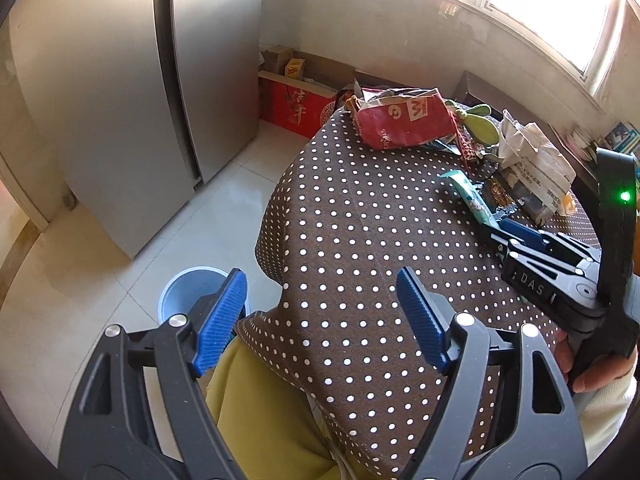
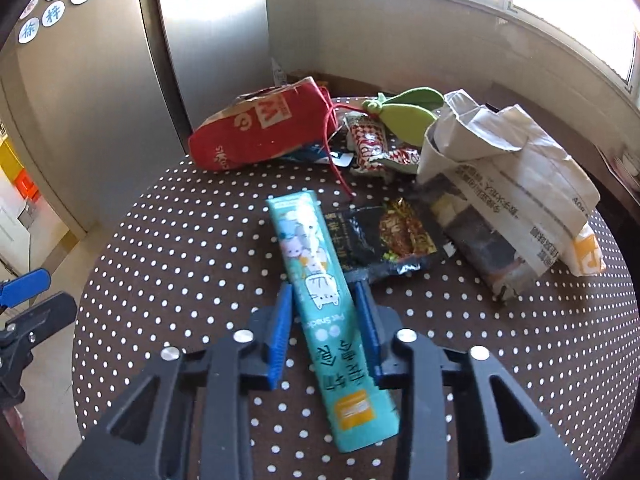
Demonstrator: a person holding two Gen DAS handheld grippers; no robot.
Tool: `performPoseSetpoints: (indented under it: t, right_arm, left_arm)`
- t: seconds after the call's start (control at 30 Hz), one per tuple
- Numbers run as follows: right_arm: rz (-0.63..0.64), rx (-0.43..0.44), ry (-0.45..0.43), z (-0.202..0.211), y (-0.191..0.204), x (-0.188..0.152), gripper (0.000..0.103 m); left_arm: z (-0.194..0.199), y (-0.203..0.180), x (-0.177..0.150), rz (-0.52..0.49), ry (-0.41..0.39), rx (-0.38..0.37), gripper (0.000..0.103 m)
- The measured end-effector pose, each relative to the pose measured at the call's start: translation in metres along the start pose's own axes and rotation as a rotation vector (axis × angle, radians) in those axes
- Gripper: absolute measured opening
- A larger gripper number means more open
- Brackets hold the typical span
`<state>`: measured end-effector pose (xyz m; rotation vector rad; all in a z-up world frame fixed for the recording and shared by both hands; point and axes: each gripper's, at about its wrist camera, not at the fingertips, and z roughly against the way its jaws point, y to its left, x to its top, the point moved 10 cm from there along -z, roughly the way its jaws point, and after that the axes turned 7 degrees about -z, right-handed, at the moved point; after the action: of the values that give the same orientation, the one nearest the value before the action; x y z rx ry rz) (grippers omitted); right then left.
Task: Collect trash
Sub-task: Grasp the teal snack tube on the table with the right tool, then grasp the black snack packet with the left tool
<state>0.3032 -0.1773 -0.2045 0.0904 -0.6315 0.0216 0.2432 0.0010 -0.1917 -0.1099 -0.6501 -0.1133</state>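
A long teal pet-snack wrapper (image 2: 324, 296) lies between the blue pads of my right gripper (image 2: 325, 316), which is shut on it just above the polka-dot tablecloth (image 2: 180, 240). The same wrapper shows in the left wrist view (image 1: 470, 196) with the right gripper (image 1: 496, 228) on its near end. My left gripper (image 1: 320, 304) is open and empty over the table's near-left edge. A blue bin (image 1: 192, 292) stands on the floor below the left finger. A red paper bag (image 2: 256, 128), a black snack wrapper (image 2: 384, 240) and crumpled white paper packaging (image 2: 508, 176) lie beyond.
A red-and-white wrapper (image 2: 372, 144) and a green leaf-shaped object (image 2: 404, 112) lie at the table's back. A steel fridge (image 1: 120, 100) stands to the left, cardboard boxes (image 1: 296, 92) in the corner, a window (image 1: 560, 0) behind. White tiled floor (image 1: 100, 300) lies around the bin.
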Motion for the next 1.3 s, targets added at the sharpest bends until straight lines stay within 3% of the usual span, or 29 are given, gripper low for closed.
performPoseSetpoints:
  t: [0.23, 0.5, 0.67, 0.83, 1.17, 1.23, 1.27, 1.3]
  right_arm:
    - [-0.088, 0.045, -0.011, 0.024, -0.008, -0.015, 0.027]
    - [-0.256, 0.078, -0.066, 0.06, -0.052, -0.02, 0.027]
    - [-0.355, 0.029, -0.116, 0.082, -0.09, -0.028, 0.027]
    - [-0.414, -0.029, -0.129, 0.093, -0.119, -0.037, 0.027]
    - [-0.483, -0.09, -0.132, 0.091, -0.149, -0.045, 0.027]
    - [-0.488, -0.1, -0.131, 0.088, -0.15, -0.044, 0.027]
    - [-0.492, -0.103, -0.13, 0.087, -0.15, -0.043, 0.027]
    - [-0.496, -0.103, -0.128, 0.086, -0.15, -0.044, 0.027]
  left_arm:
    - [-0.006, -0.017, 0.008, -0.043, 0.004, -0.016, 0.078]
    - [-0.021, -0.068, 0.028, -0.183, -0.001, -0.105, 0.083]
    - [-0.04, -0.115, 0.043, -0.339, 0.01, -0.194, 0.088]
    - [-0.056, -0.153, 0.052, -0.464, 0.0, -0.236, 0.089]
    - [-0.105, -0.184, 0.058, -0.542, 0.064, -0.23, 0.089]
    - [-0.107, -0.185, 0.062, -0.538, 0.054, -0.233, 0.082]
    - [-0.106, -0.185, 0.064, -0.536, 0.046, -0.235, 0.067]
    - [-0.105, -0.184, 0.066, -0.535, 0.041, -0.234, 0.06]
